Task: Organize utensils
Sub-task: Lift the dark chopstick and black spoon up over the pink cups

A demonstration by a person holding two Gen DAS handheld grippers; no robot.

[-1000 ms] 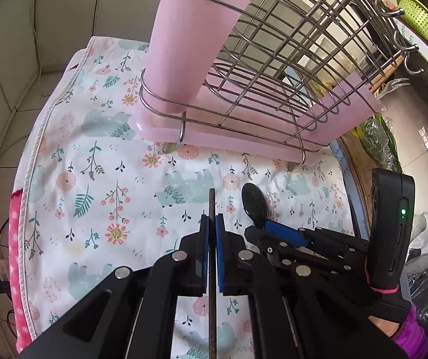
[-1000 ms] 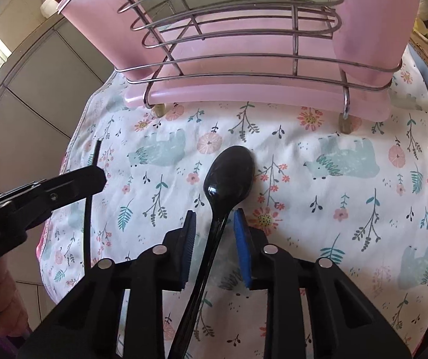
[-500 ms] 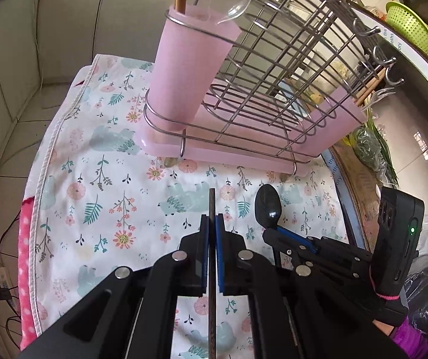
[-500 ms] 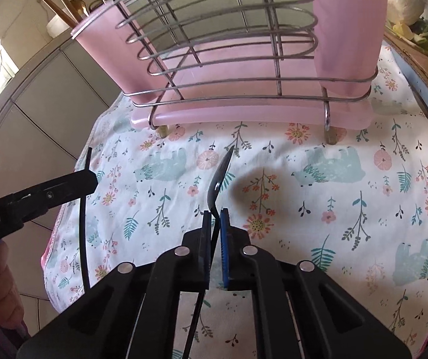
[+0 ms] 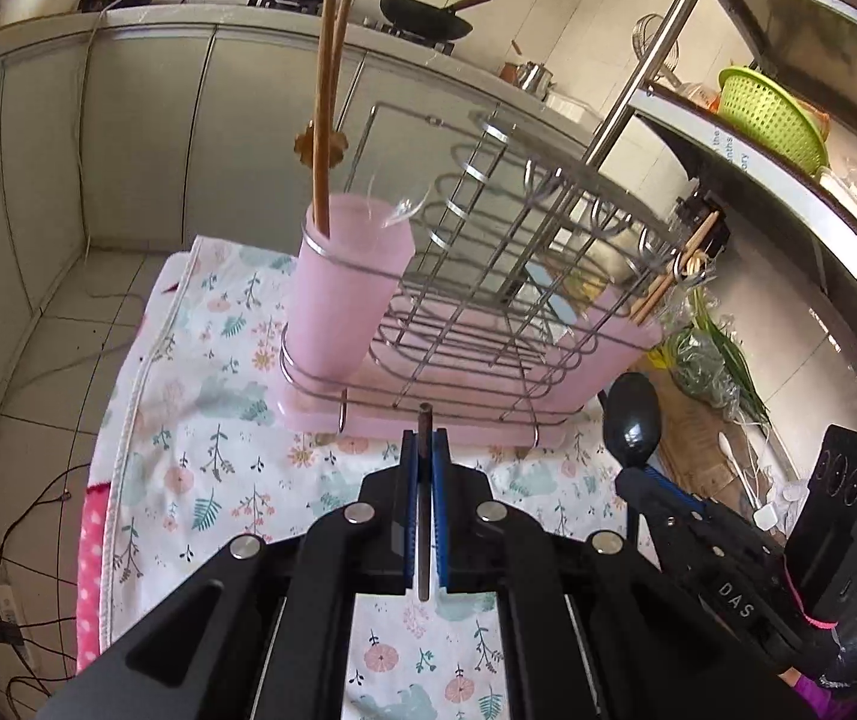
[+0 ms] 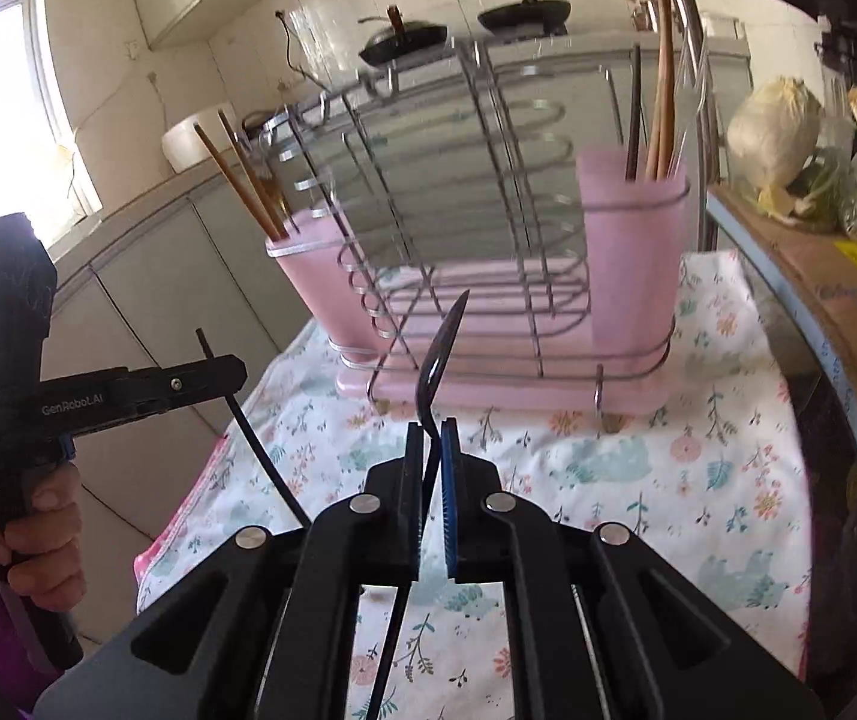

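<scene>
**Mei:** Both hands have come up off the table (image 5: 146, 420) since a second ago. The flowered cloth has dropped away in each wrist view, and the wire drying rack (image 5: 488, 276) now sits level with the tools instead of towering over them.

**Tom:** And the black spoon (image 6: 443, 339)? It was flat on the cloth, with the right gripper (image 6: 431, 438) standing open around its handle.

**Mei:** Those jaws have just been closing, and now they pinch the handle between the blue pads. The spoon is in the air, seen edge-on, bowl forward towards the rack.

**Tom:** What about the left gripper (image 5: 424, 450)?

**Mei:** Nothing new in its grip: jaws clenched on a thin dark stick (image 5: 424, 420), probably a chopstick, whose tip pokes just past the pads.

**Tom:** So picking up is done?

**Mei:** I'd say so. What remains is dropping each piece into a pink holder. One holder (image 5: 344, 282) stands at the rack's near-left end in the left view, already carrying wooden chopsticks (image 5: 326, 108); another (image 6: 632, 252) stands at the far-right end in the right view.

**Tom:** Pose?

**Mei:** Both tools tilt downward, side by side and near each other. A hand (image 6: 38, 534) wraps the left tool's grip.
</scene>
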